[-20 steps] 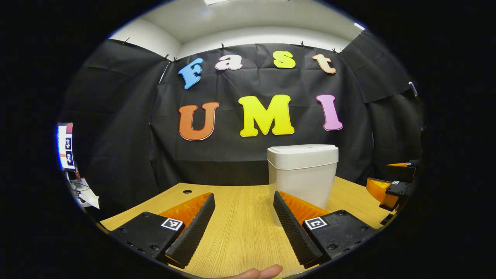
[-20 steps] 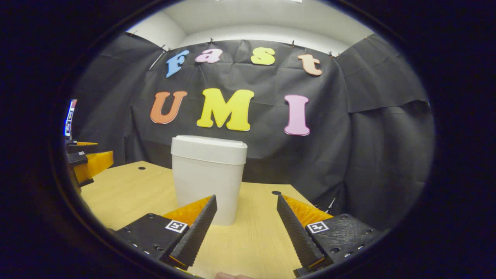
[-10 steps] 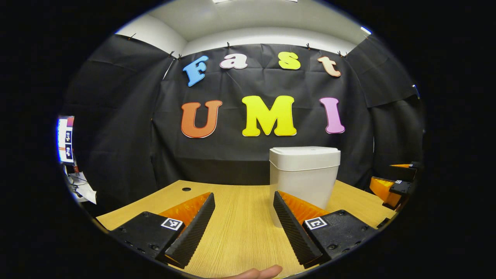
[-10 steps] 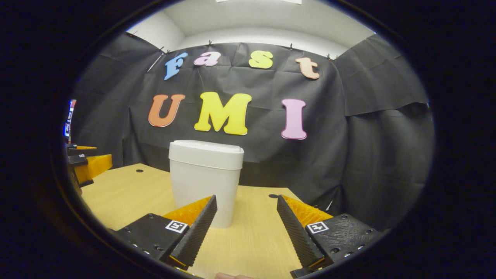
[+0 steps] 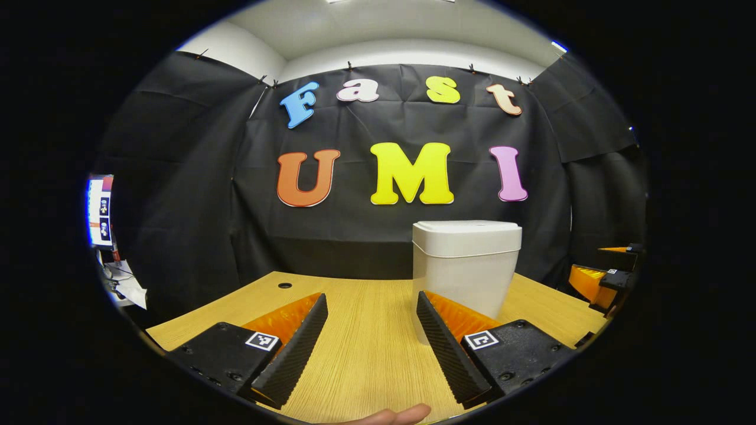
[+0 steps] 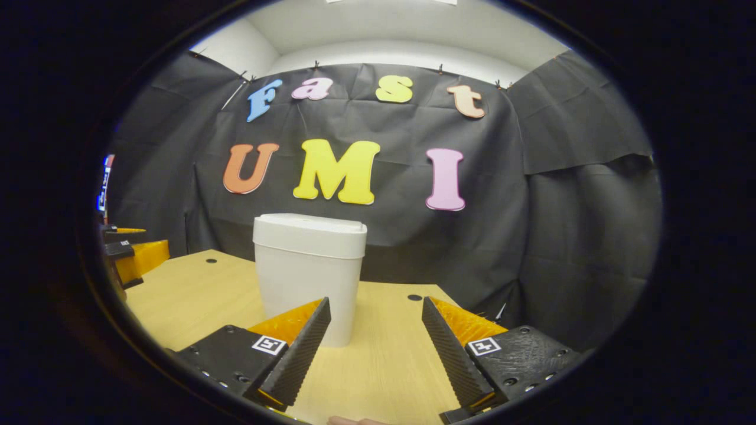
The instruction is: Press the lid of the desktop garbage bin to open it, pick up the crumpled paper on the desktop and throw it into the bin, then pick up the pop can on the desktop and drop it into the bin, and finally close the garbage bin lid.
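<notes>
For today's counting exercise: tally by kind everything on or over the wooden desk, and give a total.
White garbage bin: 1
Grippers: 2, the left gripper and the right gripper
Round holes in the desk: 2, one and another
Total: 5

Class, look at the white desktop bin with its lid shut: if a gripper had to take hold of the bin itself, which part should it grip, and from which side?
A judgement: grip the bin across its narrow body just under the overhanging lid, coming level from the front. The upright walls taper downward, so the lid's lip would likely stop a slip. The open right gripper faces it.
</notes>
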`<state>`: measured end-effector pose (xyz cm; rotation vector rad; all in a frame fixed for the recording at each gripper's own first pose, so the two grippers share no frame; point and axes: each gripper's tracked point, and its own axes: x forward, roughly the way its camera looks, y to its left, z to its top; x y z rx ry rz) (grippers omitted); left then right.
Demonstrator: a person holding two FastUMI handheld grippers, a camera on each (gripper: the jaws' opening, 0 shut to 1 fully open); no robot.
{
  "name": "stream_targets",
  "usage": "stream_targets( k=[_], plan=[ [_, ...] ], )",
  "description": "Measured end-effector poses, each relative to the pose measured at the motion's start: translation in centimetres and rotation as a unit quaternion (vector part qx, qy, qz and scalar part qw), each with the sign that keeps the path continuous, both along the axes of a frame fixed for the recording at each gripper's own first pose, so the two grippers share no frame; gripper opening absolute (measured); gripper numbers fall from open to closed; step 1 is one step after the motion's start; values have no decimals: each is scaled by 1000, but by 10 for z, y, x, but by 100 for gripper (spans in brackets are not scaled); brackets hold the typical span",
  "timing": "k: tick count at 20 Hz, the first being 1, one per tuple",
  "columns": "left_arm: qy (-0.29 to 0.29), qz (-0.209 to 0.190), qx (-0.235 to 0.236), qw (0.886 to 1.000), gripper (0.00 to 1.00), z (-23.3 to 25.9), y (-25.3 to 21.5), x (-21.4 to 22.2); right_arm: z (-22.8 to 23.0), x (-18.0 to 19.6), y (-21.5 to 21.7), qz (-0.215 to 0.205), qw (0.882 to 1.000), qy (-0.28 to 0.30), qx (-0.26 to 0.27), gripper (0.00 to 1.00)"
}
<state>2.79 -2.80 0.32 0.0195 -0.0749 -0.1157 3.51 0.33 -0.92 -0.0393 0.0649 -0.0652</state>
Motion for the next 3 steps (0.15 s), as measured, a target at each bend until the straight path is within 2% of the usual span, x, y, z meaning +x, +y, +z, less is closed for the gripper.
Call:
stream_targets(
  k=[3],
  plan=[
    [1, -2, 0, 1000, 98, -1, -2, 1, 7, -2, -2, -1, 1000, -10, -3, 96]
  ],
)
